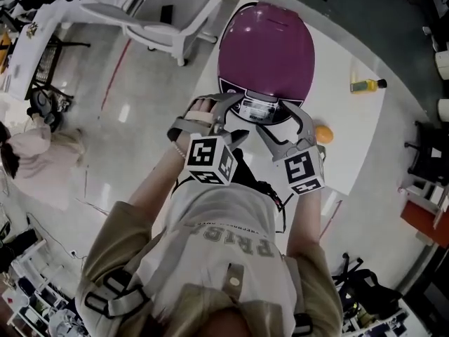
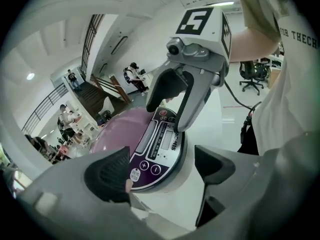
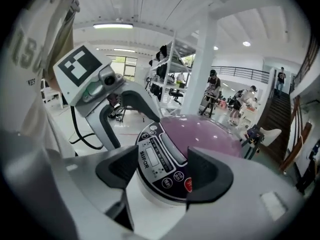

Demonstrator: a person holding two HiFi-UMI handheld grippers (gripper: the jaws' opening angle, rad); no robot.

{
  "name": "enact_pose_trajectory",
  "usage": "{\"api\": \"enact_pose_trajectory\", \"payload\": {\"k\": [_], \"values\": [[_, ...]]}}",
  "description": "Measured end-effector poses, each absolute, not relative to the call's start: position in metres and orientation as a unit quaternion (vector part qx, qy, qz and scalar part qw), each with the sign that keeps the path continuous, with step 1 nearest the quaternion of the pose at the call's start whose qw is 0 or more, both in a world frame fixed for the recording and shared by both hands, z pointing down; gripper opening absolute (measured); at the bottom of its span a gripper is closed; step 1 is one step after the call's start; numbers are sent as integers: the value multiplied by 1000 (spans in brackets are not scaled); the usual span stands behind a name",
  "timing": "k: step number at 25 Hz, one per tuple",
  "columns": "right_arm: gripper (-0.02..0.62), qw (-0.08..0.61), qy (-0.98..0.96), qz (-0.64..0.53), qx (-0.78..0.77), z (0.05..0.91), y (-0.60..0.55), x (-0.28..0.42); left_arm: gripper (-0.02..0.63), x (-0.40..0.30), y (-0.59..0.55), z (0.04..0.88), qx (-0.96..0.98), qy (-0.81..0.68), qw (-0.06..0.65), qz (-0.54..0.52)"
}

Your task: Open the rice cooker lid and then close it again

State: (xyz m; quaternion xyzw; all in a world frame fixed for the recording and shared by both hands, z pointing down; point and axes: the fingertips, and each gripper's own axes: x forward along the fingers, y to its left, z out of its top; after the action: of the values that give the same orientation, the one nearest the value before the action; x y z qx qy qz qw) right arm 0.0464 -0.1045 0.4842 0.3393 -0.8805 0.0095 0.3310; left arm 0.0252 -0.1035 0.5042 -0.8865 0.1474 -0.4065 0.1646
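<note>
- Rice cooker (image 1: 265, 55) seen from above, stood on a white worktop (image 1: 354, 142). Its glossy purple domed lid (image 1: 266, 44) is down and shut.
- Control panel (image 1: 261, 108) is set on the near face of the rice cooker, turned toward the person.
- Left tongs (image 2: 160, 169) are held at the near left of the rice cooker, angled down at the panel. The jaws are set well apart, with the panel's plus and minus buttons seen in the gap. Nothing is gripped; whether the left pad brushes the panel's edge cannot be told.
- Right tongs (image 3: 164, 170) are held at the near right of the rice cooker, also angled down. The jaws are partly open and the cooker's front edge is framed between the pads, but nothing is clamped.
- Yellow bottle (image 1: 367, 85) is laid on its side on the worktop, well to the right of the rice cooker.
- Small orange round thing (image 1: 323, 133) is placed near the cooker's near right.
- White chair (image 1: 168, 20) is stood on the floor to the cooker's left.
</note>
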Motion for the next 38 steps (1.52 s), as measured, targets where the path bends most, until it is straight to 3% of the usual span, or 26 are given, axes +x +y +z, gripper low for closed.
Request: {"api": "enact_pose_trajectory", "payload": {"k": [6,12,17,30,38], "values": [[287,412,-865,-7,288,511,-94,49,438,34,-100,520,-859,122,204,-453],[301,429,-863,-19,267,515,-94,43,462,36,-103,532,-838,120,222,-484],[350,455,-855,-22,249,522,-94,38,469,36,-111,538,-815,123,247,-510],[376,525,-820,-80,213,536,-94,40,499,36,-111,547,-781,104,277,-550],[382,524,-819,-82,220,538,-96,40,499,35,-112,548,-769,100,281,-565]]}}
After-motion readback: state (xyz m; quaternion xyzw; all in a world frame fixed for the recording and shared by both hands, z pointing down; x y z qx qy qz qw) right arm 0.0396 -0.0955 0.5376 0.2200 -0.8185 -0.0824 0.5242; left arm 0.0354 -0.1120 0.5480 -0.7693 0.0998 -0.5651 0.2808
